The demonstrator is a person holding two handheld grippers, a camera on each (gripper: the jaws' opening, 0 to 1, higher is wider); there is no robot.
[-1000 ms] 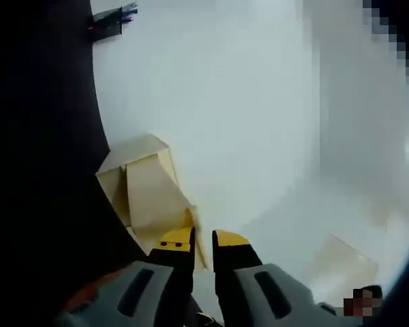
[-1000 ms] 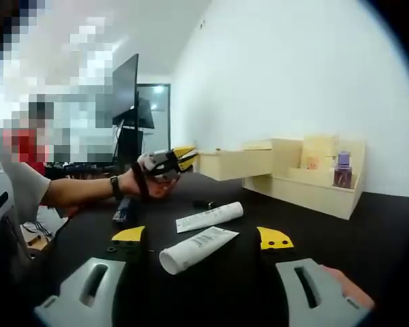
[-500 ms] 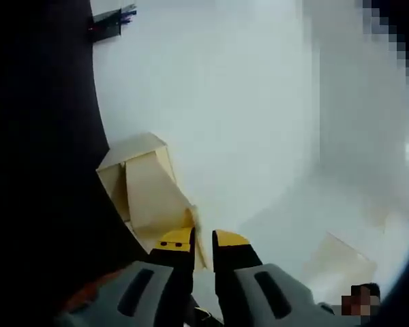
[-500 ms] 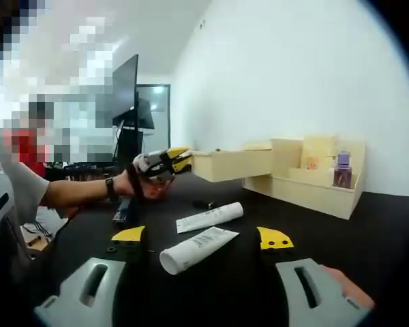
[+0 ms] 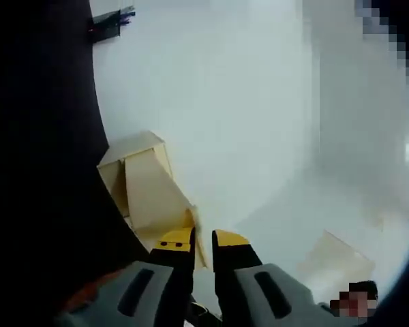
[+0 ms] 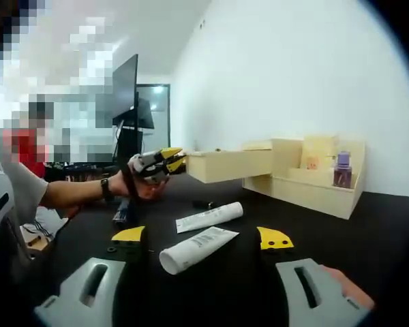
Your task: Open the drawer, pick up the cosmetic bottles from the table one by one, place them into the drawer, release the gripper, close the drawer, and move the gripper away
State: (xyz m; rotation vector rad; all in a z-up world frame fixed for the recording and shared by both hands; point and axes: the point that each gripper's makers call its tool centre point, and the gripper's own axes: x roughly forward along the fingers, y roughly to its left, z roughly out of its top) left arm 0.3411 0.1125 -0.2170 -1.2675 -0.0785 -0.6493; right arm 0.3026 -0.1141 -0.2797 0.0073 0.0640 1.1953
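Observation:
In the right gripper view a pale wooden organizer stands on the black table by the white wall. Its drawer juts out to the left. A person's hand holds my left gripper, whose tips meet the drawer's front. In the left gripper view the left gripper is shut on the drawer's thin front edge. My right gripper stands open low over the table. A white tube lies between its jaws, and a second white tube lies just beyond. A dark bottle rests further left.
A purple bottle and a pale pink box stand on the organizer's steps. A small dark object lies near the tubes. A monitor and a seated person are at the left. The black table runs wide to the right.
In the right gripper view the left gripper has moved left and the drawer has come further out with it. The right gripper and the tubes have stayed put.

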